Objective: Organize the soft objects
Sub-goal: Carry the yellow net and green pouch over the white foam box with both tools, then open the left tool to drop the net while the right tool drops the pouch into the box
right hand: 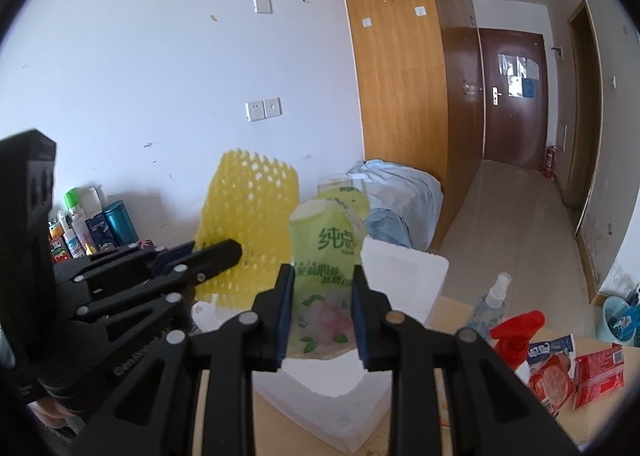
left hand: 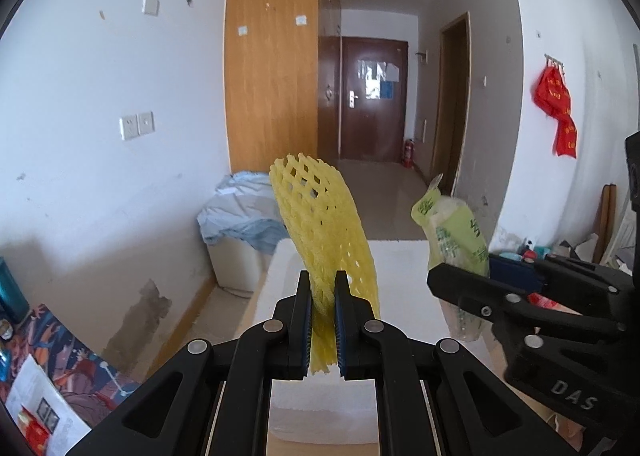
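My left gripper [left hand: 323,280] is shut on a yellow foam net sleeve [left hand: 326,224] and holds it upright above a white foam box [left hand: 400,280]. The sleeve also shows in the right wrist view [right hand: 252,224], with the left gripper [right hand: 224,252] at its lower left. My right gripper [right hand: 322,276] is shut on a green soft pouch [right hand: 326,280] with flower print, held upright over the white foam box [right hand: 404,280]. In the left wrist view the right gripper [left hand: 448,284] and the pouch [left hand: 456,236] are at the right, beside the sleeve.
On the wooden table to the right lie a clear spray bottle [right hand: 490,304], a red spray head [right hand: 516,332] and red snack packets [right hand: 576,372]. Bottles and cans [right hand: 88,228] stand at the left wall. A bin with blue-white cloth [left hand: 240,216] sits on the floor beyond.
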